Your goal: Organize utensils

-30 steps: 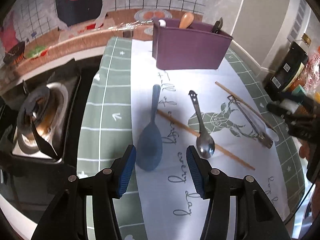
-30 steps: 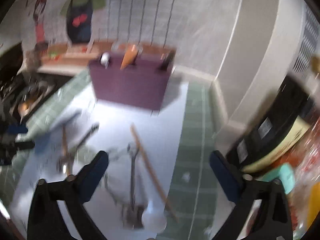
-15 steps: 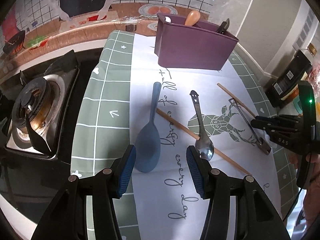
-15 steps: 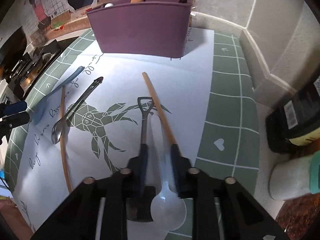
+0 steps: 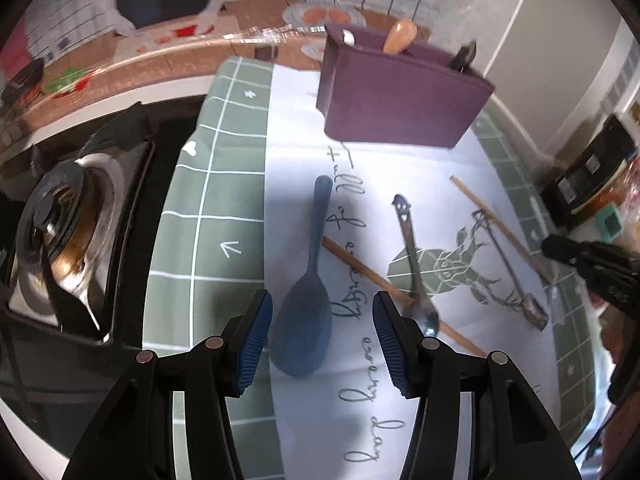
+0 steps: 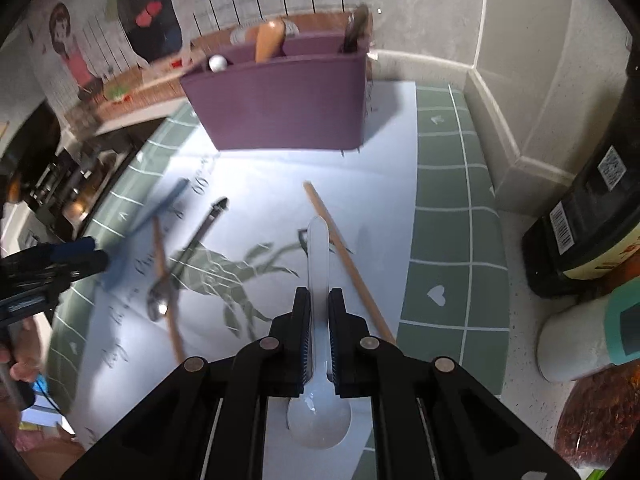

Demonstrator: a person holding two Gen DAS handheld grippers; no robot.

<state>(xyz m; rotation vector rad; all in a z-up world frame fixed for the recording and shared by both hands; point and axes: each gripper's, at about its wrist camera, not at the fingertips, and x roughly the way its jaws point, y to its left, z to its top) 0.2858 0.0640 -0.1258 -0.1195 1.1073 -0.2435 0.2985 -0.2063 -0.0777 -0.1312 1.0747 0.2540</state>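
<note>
- The tabletop (image 5: 208,208) carries a green-and-white cloth, with the purple utensil caddy (image 6: 280,104) standing at its far end as the landmark for everything else.
- Nearest the caddy's front on the stove side lies the blue rice paddle (image 5: 306,320); it looks stiff, light plastic, and is best pinched on its narrow handle.
- The left tool (image 5: 322,334) hangs wide open over the paddle's blade, gripping nothing.
- The right tool (image 6: 319,344) is closed on the white plastic spoon (image 6: 319,360), clamped at the handle just above the bowl, the handle pointing at the caddy. The spoon seems smooth and slippery, so a firm grip matters.
- Still lying in front of the caddy are two wooden chopsticks (image 6: 348,264) and a metal spoon (image 5: 416,268).
</note>
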